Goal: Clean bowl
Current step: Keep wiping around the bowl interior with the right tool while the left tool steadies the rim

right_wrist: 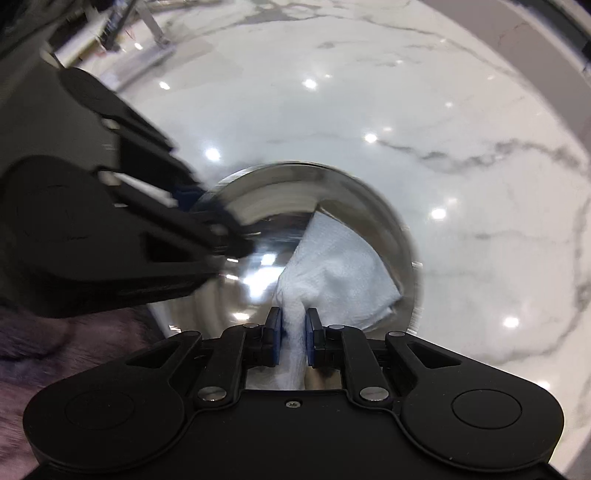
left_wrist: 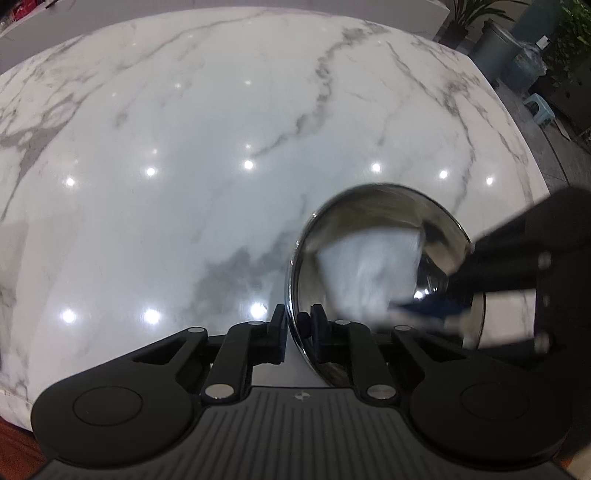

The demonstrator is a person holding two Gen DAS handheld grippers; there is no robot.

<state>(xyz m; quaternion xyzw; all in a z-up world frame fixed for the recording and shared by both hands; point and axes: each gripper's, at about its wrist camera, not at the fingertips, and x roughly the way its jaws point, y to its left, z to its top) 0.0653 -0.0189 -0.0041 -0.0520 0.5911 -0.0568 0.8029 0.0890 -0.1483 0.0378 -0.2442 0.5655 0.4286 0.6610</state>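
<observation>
We can read no brand, label or writing anywhere; only a small pale emblem sits on the ribbed black body of our left gripper, too small to make out.

Our left gripper has its jaws clamped on the near rim of the stainless steel bowl, one finger outside the wall and one inside, holding the bowl tipped so its mouth faces us. The bowl sits over the white marble countertop, to the right of centre in the left wrist view. Inside it lies a white paper towel, blurred there.

Our right gripper has its jaws pinched together on a bunched neck of that paper towel, which fans out against the bowl's right inner wall. In the right wrist view the left gripper crosses in from the left and hides part of the bowl's rim; in the left wrist view the right gripper enters from the right, blurred, and covers the bowl's right edge.

Beyond the countertop's far right corner stand a grey bin, green potted plants and a small pale green stool on the floor. Ceiling lights glint as bright spots across the marble.
</observation>
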